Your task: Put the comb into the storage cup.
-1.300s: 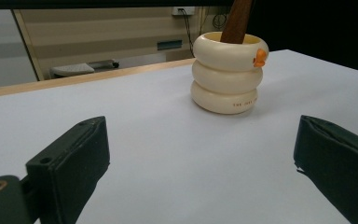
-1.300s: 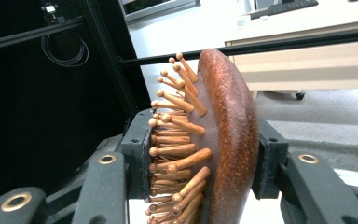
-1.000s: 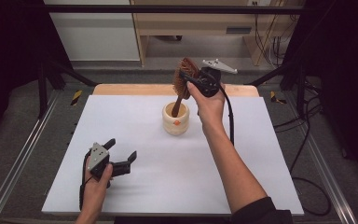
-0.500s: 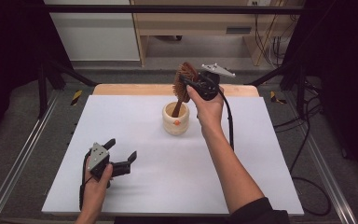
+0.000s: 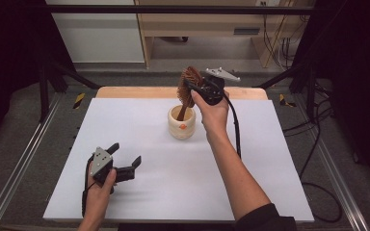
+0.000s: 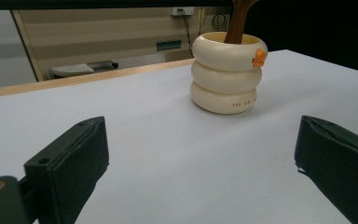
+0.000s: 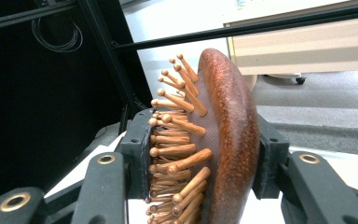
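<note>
A wooden hairbrush [image 5: 187, 85] stands upright with its handle [image 5: 181, 112] down inside a cream ringed cup [image 5: 182, 127] that has a small orange duck on it. My right gripper [image 5: 191, 87] is shut on the brush head, one pad against the bristles and one on the back; in the right gripper view the brush [image 7: 226, 140] sits between the jaws of that gripper [image 7: 205, 161]. My left gripper [image 5: 125, 153] rests low on the white table at the front left, open, with nothing between its jaws. In the left gripper view that gripper [image 6: 200, 154] faces the cup [image 6: 223, 79].
The white table top [image 5: 270, 159] has a wooden strip [image 5: 125, 91] along its back edge. Metal rails [image 5: 24, 159] run along both sides, and black frame posts stand at the back corners. Cables [image 5: 318, 144] lie on the floor to the right.
My right gripper has sunk slightly toward the cup with the brush still in its jaws. The left gripper has kept still.
</note>
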Action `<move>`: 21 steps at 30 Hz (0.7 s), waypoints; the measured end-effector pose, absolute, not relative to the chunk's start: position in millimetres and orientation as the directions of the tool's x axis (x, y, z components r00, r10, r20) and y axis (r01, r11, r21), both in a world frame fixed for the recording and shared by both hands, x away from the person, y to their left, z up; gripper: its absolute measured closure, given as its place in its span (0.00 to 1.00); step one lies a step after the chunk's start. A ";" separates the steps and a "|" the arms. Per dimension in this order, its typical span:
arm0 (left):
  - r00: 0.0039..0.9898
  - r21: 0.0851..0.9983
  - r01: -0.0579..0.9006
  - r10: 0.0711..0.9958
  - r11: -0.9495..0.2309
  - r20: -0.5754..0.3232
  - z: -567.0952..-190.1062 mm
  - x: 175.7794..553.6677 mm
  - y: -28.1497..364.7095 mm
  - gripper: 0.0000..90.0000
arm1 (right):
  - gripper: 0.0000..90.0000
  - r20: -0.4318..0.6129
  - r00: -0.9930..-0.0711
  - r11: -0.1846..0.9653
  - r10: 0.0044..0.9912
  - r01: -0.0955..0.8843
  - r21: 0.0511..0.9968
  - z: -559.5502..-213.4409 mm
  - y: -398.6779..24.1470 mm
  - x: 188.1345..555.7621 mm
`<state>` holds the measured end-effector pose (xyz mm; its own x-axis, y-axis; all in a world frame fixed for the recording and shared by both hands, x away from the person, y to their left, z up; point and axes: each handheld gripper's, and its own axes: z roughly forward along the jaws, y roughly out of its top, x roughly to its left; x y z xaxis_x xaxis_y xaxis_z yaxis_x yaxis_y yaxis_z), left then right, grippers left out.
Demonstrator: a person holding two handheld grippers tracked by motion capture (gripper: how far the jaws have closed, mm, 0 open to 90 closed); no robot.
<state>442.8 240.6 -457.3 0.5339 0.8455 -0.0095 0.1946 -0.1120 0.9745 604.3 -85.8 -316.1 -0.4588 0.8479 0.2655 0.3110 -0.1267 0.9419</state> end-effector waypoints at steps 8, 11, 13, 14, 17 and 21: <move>0.537 0.974 0.196 0.843 -0.111 -0.012 -457.5 442.9 240.1 0.03 | 0.56 0.275 -0.453 -0.131 0.848 0.323 0.937 -323.0 -86.1 605.9; 0.537 0.974 0.196 0.843 -0.111 -0.013 -457.6 442.8 240.2 0.03 | 0.56 0.277 -0.451 -0.133 0.848 0.326 0.936 -324.7 -86.1 606.1; 0.537 0.974 0.196 0.843 -0.110 -0.013 -457.6 442.9 240.2 0.03 | 0.56 0.278 -0.450 -0.133 0.849 0.327 0.936 -325.7 -86.1 606.3; 0.538 0.974 0.197 0.843 -0.110 -0.013 -457.6 442.9 240.2 0.03 | 0.56 0.279 -0.451 -0.134 0.848 0.328 0.935 -326.1 -86.0 606.3; 0.537 0.974 0.196 0.843 -0.110 -0.013 -457.6 442.9 240.1 0.03 | 0.56 0.281 -0.451 -0.135 0.847 0.328 0.935 -327.3 -85.7 606.4; 0.538 0.974 0.196 0.843 -0.110 -0.013 -457.7 442.8 240.1 0.03 | 0.56 0.280 -0.450 -0.134 0.848 0.329 0.935 -328.5 -85.5 606.8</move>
<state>442.8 240.1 -457.7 0.5376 0.8431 -0.0133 0.1965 -0.1099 0.9743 606.8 -85.5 -328.5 -0.4502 0.8477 0.2804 0.3290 -0.1345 0.9347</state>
